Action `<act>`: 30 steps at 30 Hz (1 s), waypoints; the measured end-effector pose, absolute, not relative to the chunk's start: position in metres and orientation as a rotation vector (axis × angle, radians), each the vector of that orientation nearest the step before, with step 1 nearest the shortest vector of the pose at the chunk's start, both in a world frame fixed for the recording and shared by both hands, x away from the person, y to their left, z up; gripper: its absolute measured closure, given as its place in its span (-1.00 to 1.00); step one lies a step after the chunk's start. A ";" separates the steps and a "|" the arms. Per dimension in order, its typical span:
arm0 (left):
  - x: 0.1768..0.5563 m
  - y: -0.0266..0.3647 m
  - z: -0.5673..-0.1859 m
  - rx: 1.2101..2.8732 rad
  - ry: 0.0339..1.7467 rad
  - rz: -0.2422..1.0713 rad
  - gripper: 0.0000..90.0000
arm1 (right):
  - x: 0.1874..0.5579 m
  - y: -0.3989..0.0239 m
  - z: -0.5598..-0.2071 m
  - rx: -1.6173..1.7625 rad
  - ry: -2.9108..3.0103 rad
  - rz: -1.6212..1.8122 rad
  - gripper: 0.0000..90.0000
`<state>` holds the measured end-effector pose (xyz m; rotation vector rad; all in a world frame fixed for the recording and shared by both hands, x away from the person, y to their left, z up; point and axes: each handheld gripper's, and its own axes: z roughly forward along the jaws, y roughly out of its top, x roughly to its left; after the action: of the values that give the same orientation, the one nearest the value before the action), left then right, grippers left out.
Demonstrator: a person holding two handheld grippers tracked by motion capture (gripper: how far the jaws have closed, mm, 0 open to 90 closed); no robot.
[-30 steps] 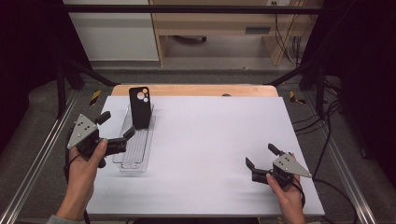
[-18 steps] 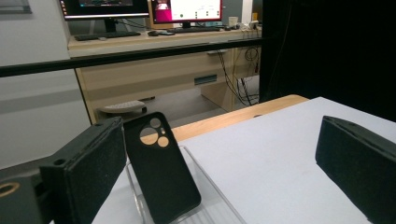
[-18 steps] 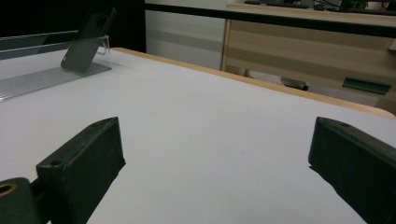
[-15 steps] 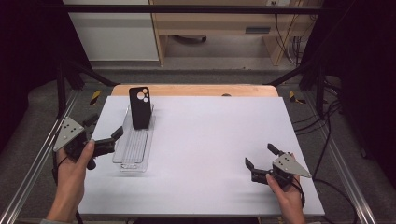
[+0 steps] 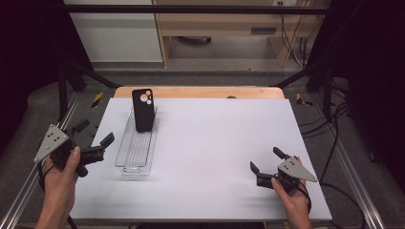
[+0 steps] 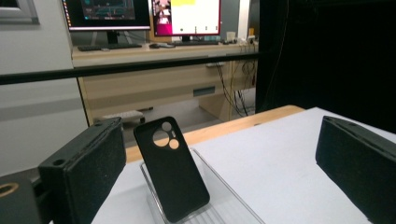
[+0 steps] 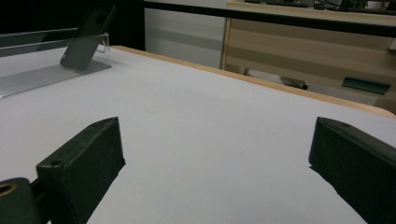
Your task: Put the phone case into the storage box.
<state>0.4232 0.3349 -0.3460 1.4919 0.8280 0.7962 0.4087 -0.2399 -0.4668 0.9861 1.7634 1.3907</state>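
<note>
The left gripper [image 5: 93,140], jaws spread, has drawn back toward eight o'clock, leaving the phone case [image 5: 143,109] propped in the clear rack [image 5: 136,155]; likely placed.

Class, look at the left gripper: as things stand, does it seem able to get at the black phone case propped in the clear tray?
Probably yes. The left gripper is open beside the clear tray, and the phone case leans at the tray's far end with bare table between; in the left gripper view it sits between the jaws.

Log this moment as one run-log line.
left hand-held gripper: open, empty, left of clear rack | phone case: propped upright at rack's far end | right hand-held gripper: open, empty, near right table
</note>
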 end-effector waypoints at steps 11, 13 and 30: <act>0.416 0.334 -0.345 1.496 0.774 0.800 -0.97 | 0.409 -0.242 -0.466 0.985 1.758 1.396 -0.92; 0.414 0.335 -0.348 1.498 0.762 0.795 -0.98 | 0.409 -0.242 -0.466 0.986 1.757 1.397 -0.92; 0.405 0.346 -0.376 1.479 0.786 0.787 -0.99 | 0.409 -0.242 -0.466 0.988 1.755 1.399 -0.92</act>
<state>0.4047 0.3462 -0.3760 1.4794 0.7855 0.7872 0.4085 -0.2417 -0.4660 0.9881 1.7550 1.3992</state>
